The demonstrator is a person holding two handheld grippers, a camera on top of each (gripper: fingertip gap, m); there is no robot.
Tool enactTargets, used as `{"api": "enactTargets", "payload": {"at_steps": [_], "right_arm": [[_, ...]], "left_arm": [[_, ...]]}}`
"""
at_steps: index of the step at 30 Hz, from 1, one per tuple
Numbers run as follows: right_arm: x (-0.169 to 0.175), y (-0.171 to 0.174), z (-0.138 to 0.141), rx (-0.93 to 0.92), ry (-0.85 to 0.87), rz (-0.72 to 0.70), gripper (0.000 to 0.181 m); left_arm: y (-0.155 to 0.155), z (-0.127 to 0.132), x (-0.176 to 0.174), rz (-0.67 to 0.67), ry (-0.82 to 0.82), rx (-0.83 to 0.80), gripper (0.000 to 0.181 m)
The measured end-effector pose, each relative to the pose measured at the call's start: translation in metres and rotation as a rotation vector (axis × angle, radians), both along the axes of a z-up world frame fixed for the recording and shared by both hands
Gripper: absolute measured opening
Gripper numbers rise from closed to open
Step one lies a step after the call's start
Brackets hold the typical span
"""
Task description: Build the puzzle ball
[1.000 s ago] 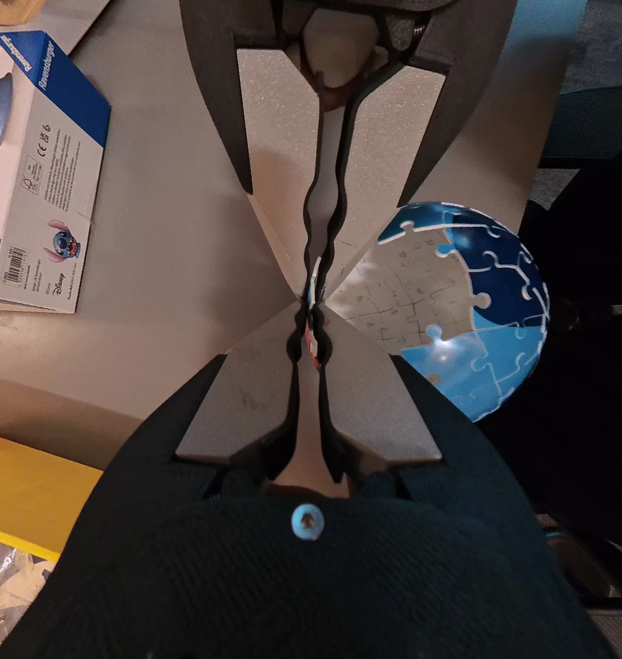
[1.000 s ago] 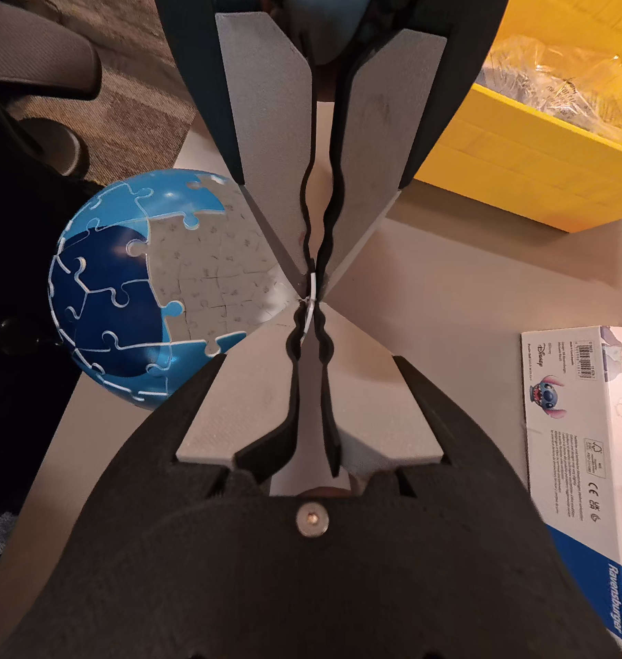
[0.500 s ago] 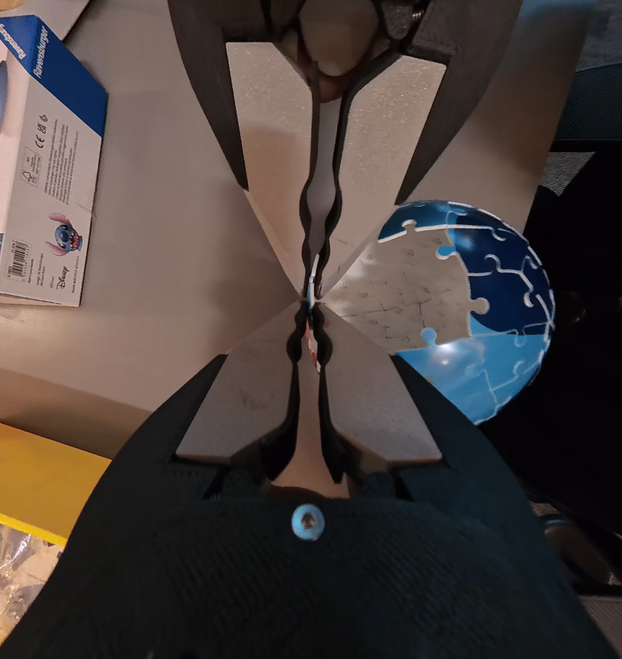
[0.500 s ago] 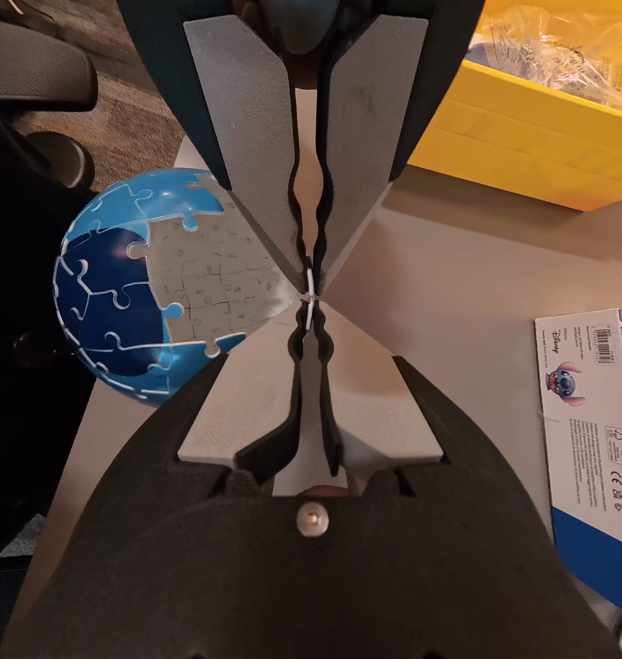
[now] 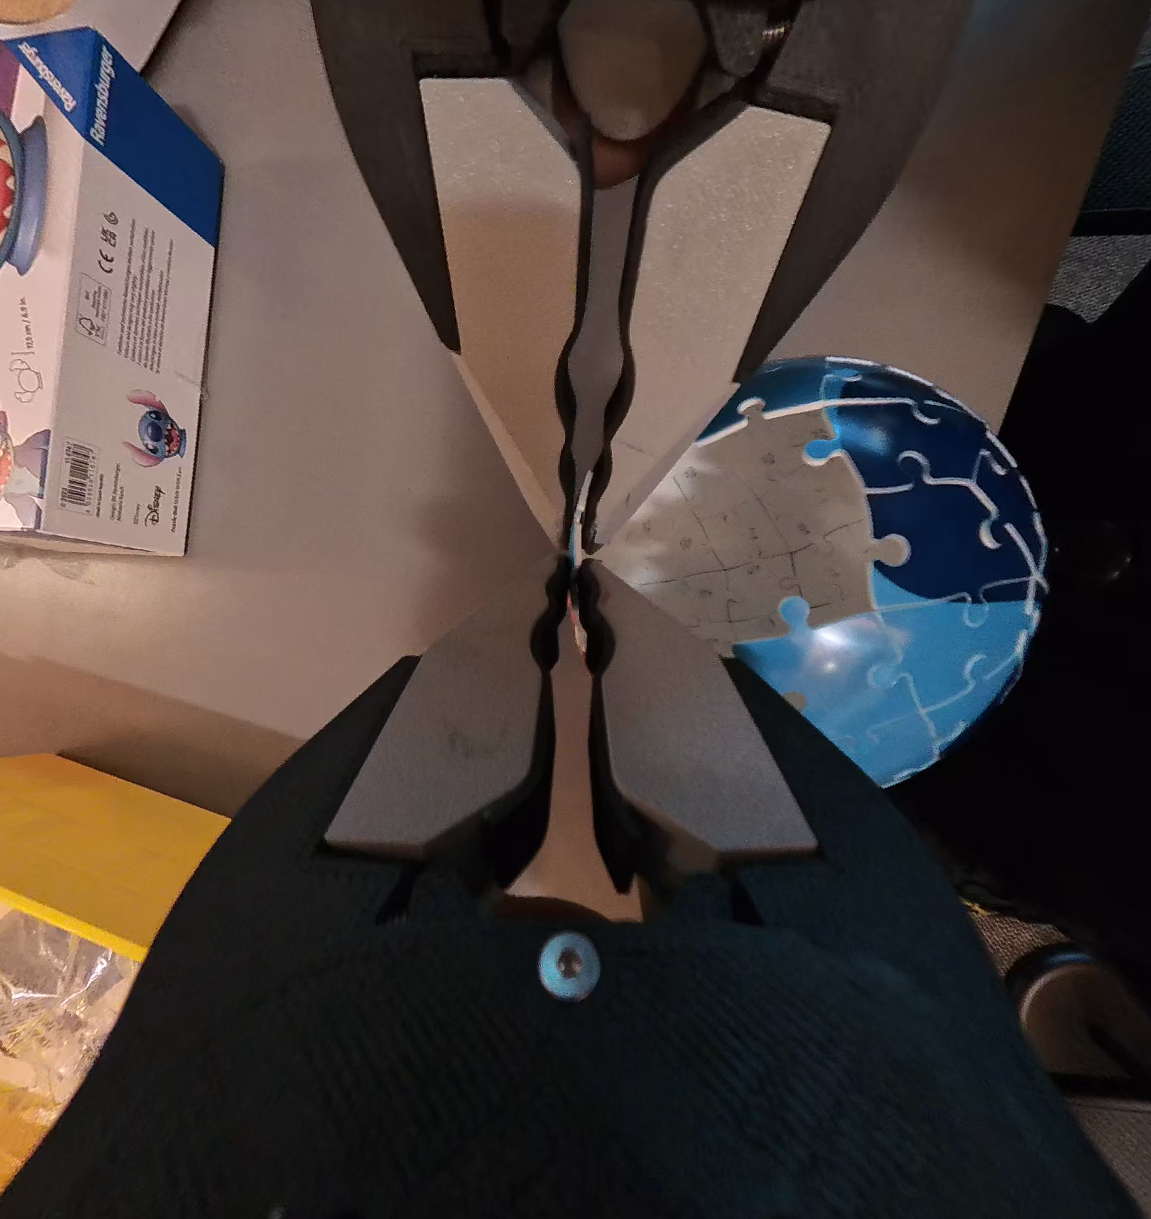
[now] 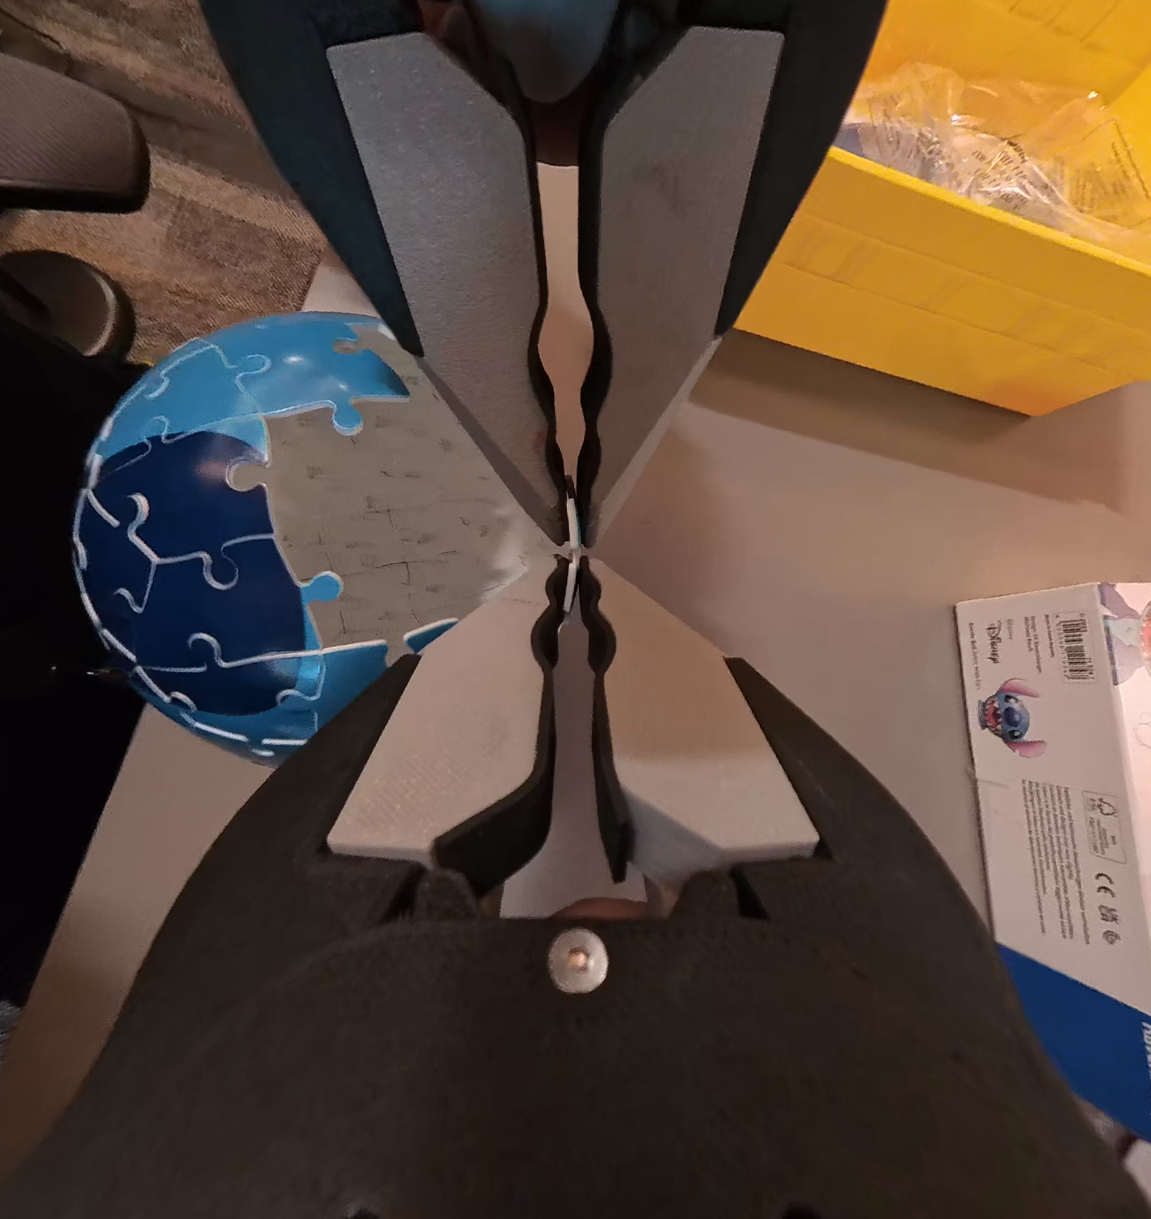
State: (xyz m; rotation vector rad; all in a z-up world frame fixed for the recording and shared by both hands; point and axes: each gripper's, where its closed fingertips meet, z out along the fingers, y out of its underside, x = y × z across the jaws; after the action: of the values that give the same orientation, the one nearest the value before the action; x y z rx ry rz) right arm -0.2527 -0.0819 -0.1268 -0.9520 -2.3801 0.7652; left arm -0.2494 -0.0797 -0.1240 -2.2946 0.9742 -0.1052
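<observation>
The partly built blue puzzle ball [image 5: 922, 561] rests near the table edge, with an open gap showing its grey inside. It also shows in the right wrist view [image 6: 183, 547]. My left gripper [image 5: 576, 577] is shut on a small puzzle piece [image 5: 576, 617] with a red edge. My right gripper [image 6: 569, 570] is shut on a white puzzle piece [image 6: 569, 584]. The two grippers meet tip to tip just beside the ball, and the pieces touch edge to edge. In each view the other gripper comes in from the top.
A puzzle box [image 5: 97, 297] lies on the beige table [image 5: 328, 462]; it also shows in the right wrist view [image 6: 1087, 791]. A yellow bin [image 6: 955, 264] with plastic bags stands at the table side, also seen in the left wrist view [image 5: 64, 831]. A chair [image 6: 45, 152] stands beyond the edge. The tips of both grippers are at nearly the same place.
Both grippers stay shut and tip to tip. They have shifted a little over the table together. The ball has not moved.
</observation>
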Motion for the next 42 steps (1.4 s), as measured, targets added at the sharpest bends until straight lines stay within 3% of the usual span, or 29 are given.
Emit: {"api": "enactTargets", "payload": {"at_steps": [10,13,19,42], "right_arm": [[-0.0024,-0.0004,0.0021,0.038,0.056,0.023,0.001],[-0.0042,0.0023,0.0029,0.054,0.056,-0.002,0.01],[-0.0029,-0.0015,0.0002,0.063,0.031,0.012,0.002],[-0.0038,-0.0008,-0.003,0.052,0.022,-0.054,0.0]], "left_arm": [[0.0001,0.0014,-0.0008,0.009,-0.023,0.004,0.0],[0.0,0.0013,-0.0006,0.012,-0.016,0.003,0.0],[0.0001,0.0013,-0.0004,0.014,-0.011,0.007,0.0],[-0.0002,-0.001,-0.002,-0.027,0.068,0.05,0.0]]}}
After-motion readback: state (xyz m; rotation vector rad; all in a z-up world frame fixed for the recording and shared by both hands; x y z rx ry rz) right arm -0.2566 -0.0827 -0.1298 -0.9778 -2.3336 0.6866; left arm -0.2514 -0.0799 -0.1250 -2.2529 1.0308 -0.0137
